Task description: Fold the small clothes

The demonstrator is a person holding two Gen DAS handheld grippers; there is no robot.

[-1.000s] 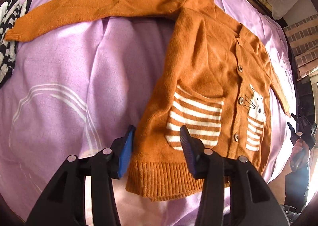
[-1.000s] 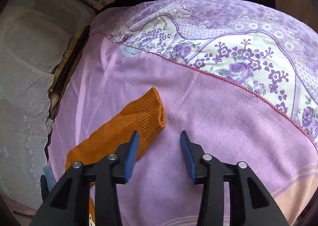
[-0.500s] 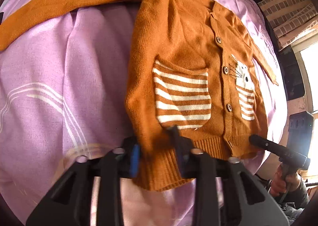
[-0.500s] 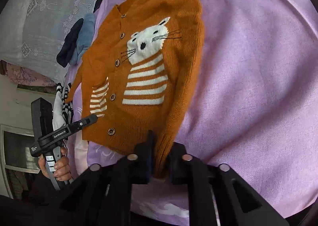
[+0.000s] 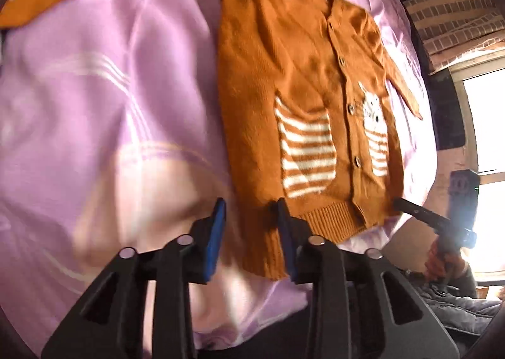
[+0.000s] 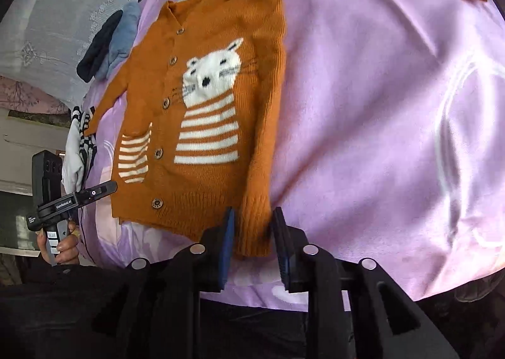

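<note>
An orange knit cardigan (image 5: pixel 296 81) with a white cat and striped pockets lies face up on the purple bedspread (image 5: pixel 104 113), both sleeves spread out. My left gripper (image 5: pixel 251 234) is open, its jaws straddling the cardigan's lower left hem corner. In the right wrist view the cardigan (image 6: pixel 202 113) lies flat too. My right gripper (image 6: pixel 252 244) is open, its jaws on either side of the lower right hem corner. Each gripper shows in the other's view, the right one (image 5: pixel 419 214) and the left one (image 6: pixel 91 193).
A dark blue and light blue garment pile (image 6: pixel 110 40) and a black-and-white striped garment (image 6: pixel 79 144) lie near the bed's far side. A lace-covered pillow (image 6: pixel 63 5) is behind them. A brick wall (image 5: pixel 454 18) and bright window (image 5: pixel 486 125) stand beyond the bed.
Both grippers were shut on the hem corners half a second ago and have now opened, letting the cardigan go. The cardigan has been pulled flatter toward the bed's near edge.
</note>
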